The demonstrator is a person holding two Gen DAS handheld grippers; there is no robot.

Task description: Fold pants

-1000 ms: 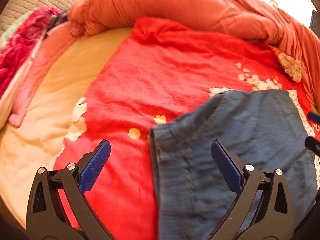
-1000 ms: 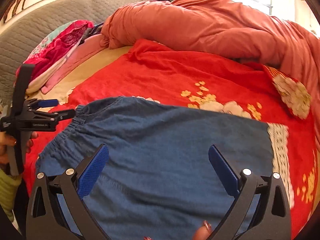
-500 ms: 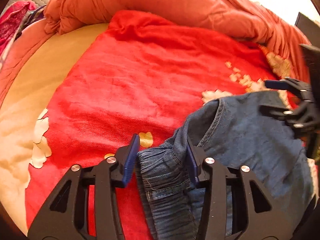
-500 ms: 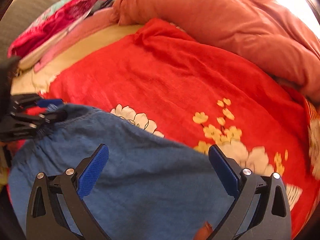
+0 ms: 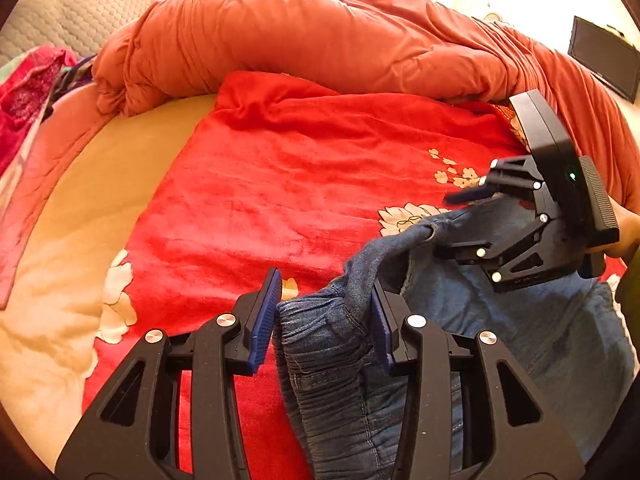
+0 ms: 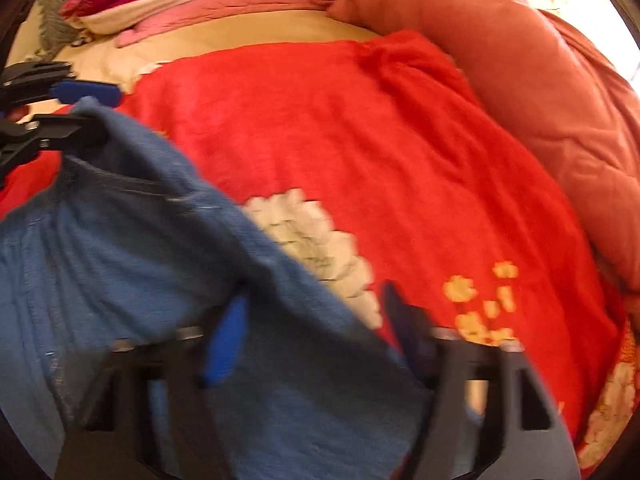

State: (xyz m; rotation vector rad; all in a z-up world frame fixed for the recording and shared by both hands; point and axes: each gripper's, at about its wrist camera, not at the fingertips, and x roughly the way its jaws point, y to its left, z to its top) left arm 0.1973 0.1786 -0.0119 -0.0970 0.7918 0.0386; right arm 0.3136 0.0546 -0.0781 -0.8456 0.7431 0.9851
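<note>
- Blue denim pants (image 5: pixel 500 332) lie on the red fleece flowered blanket (image 5: pixel 280 184), waistband end bunched up.
- Left gripper (image 5: pixel 326 316): jaws narrowed around the gathered elastic waistband, both pads touching the cloth.
- Right gripper (image 6: pixel 316 328): jaws partly closed over the pants' edge; view blurred, grip cannot be told.
- Orange quilted duvet (image 5: pixel 320 48) heaped beyond the blanket.

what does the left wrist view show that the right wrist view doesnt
Only the left wrist view shows the left gripper clamped on the gathered waistband and the right gripper seen whole from outside. Only the right wrist view shows the large white flower clear of the denim. Both show the jeans, red blanket and orange duvet.
</note>
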